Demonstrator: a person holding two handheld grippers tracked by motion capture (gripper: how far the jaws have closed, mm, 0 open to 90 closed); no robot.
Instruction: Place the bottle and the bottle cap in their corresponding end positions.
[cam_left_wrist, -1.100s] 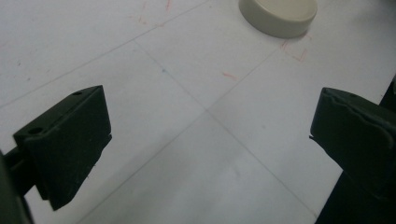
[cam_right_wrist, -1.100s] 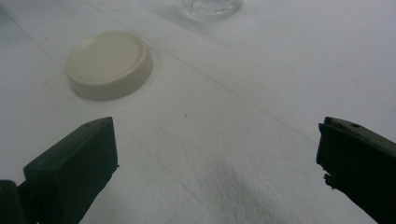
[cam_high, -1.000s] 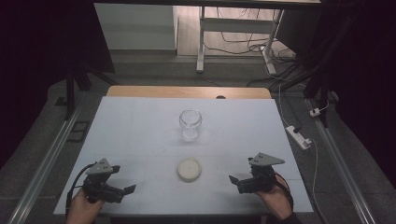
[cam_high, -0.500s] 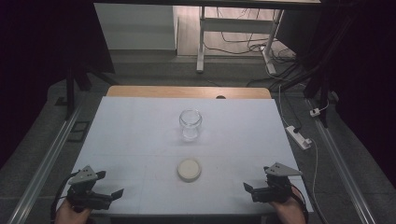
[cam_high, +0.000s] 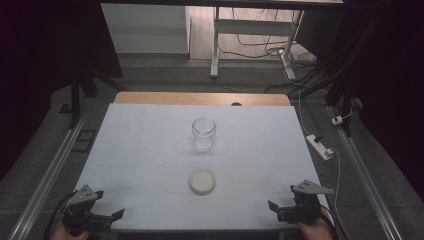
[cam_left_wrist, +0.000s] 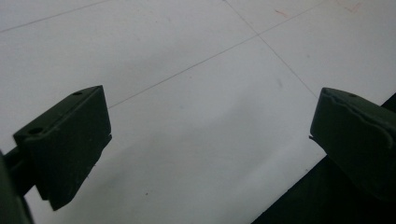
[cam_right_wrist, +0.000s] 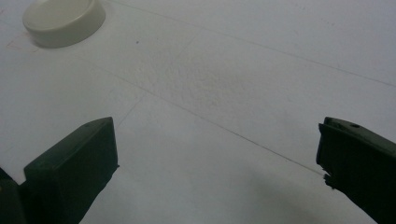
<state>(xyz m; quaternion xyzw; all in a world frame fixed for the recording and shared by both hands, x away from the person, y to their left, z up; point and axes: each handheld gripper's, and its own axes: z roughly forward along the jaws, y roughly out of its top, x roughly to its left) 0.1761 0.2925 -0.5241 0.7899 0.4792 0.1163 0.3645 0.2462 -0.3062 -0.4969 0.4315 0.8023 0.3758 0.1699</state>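
Matte white covers the desk (cam_high: 150, 150); at its near left corner the left gripper (cam_high: 116, 215) hangs with fingers spread wide and empty. Mid-desk stands a clear glass jar (cam_high: 204, 133), open-mouthed, probably rigid, slick and breakable, best taken around its straight wall. Nearer lies its cream lid (cam_high: 202, 181), a light, stiff disc to pinch across the rim. The right gripper (cam_high: 272, 206) waits wide, empty.

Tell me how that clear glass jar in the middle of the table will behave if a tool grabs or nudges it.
The jar looks like clear glass, so it is probably rigid, smooth and somewhat slippery, and breakable if knocked over. It stands upright with its mouth open and looks taller than wide, so a push near the rim might tip it. On its side, its round body would likely roll.
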